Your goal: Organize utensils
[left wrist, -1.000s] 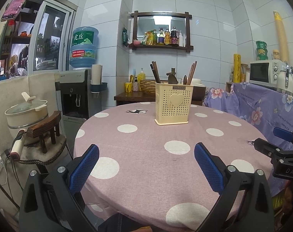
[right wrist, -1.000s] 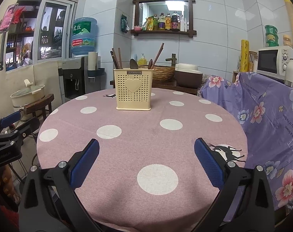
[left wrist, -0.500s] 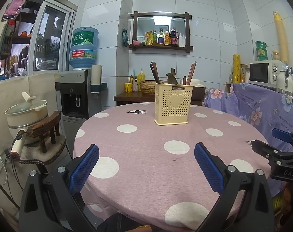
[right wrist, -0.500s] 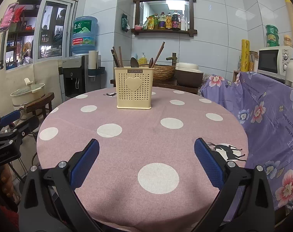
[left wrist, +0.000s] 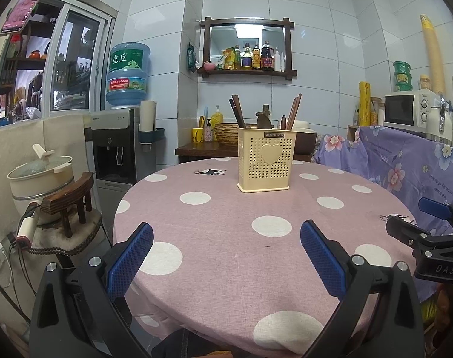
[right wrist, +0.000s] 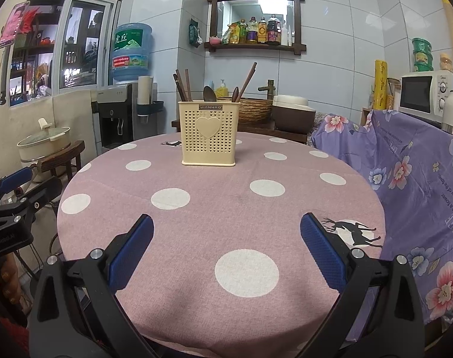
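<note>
Cream plastic, pierced with small holes and bearing a raised heart, the utensil holder (left wrist: 266,164) stands upright on the far half of a round table (left wrist: 226,253) under a pink cloth with white dots. Dark wooden chopsticks (right wrist: 182,85) and spoons (right wrist: 209,94) stick up from it. At the near edge, the left gripper (left wrist: 226,247) and the right gripper (right wrist: 226,246) each have blue-padded fingers spread wide, holding nothing, well apart from the holder.
</note>
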The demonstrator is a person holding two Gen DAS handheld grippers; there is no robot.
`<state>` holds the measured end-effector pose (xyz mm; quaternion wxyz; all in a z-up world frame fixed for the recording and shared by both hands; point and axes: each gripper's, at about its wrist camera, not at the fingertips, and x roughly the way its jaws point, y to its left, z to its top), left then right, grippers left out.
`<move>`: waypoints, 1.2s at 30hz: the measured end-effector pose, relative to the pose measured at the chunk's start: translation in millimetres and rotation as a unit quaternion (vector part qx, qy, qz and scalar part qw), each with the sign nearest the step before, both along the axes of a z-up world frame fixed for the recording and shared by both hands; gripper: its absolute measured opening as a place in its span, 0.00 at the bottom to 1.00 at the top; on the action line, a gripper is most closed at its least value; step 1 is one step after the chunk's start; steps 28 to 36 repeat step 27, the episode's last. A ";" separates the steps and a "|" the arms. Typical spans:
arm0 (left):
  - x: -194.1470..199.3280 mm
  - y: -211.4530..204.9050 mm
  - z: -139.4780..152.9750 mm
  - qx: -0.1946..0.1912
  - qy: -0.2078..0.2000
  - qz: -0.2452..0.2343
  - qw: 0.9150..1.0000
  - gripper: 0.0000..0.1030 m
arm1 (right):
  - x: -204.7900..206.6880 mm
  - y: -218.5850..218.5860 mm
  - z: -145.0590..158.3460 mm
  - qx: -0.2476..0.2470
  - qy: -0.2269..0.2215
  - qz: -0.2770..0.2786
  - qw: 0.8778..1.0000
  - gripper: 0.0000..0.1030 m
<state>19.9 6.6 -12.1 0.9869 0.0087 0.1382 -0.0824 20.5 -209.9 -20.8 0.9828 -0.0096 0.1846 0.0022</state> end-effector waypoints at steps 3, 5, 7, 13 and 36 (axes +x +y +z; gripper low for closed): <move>0.0 -0.2 0.0 0.000 0.000 0.001 1.000 0.95 | 0.1 0.5 -1.0 0.000 0.001 0.001 1.000 0.94; 0.2 -0.1 0.0 0.000 0.000 0.000 1.000 0.95 | 0.3 0.7 -1.5 0.000 0.002 0.001 1.000 0.94; 0.2 -0.2 -0.2 0.000 0.001 0.000 1.000 0.95 | 0.4 0.8 -1.7 0.001 0.002 0.001 1.000 0.94; 0.3 2.5 -1.5 -0.005 0.004 0.002 1.000 0.95 | 1.8 1.2 -3.7 0.001 0.005 0.003 1.000 0.94; 2.6 4.8 -1.8 -0.006 0.010 0.005 1.000 0.95 | 2.0 1.9 -6.1 0.002 0.009 0.003 1.000 0.94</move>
